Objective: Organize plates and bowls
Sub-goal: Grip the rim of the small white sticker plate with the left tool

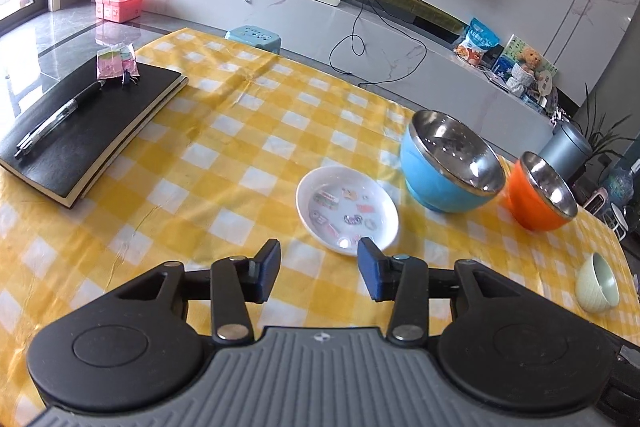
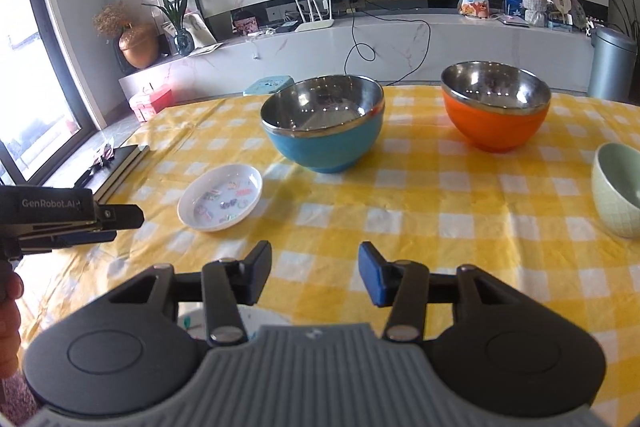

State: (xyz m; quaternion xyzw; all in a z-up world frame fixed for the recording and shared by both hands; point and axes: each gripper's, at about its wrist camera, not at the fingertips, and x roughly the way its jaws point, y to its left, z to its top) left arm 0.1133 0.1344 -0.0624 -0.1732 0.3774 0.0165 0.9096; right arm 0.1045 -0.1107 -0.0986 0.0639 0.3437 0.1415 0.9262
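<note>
On the bench under a yellow-and-white checked cloth (image 2: 420, 211), a small white shallow plate with coloured motifs (image 2: 220, 197) lies left of a blue bowl with a steel lining (image 2: 323, 123). An orange steel-lined bowl (image 2: 496, 105) stands to the right, apart from it, and a pale green ribbed cup (image 2: 618, 189) sits near the right edge. The left gripper (image 1: 319, 269) hangs just short of the plate, fingers spread and empty. The right gripper (image 2: 315, 273) hangs likewise spread, with what may be another plate's rim beneath it. A black notebook with a pen (image 1: 86, 131) lies far left.
</note>
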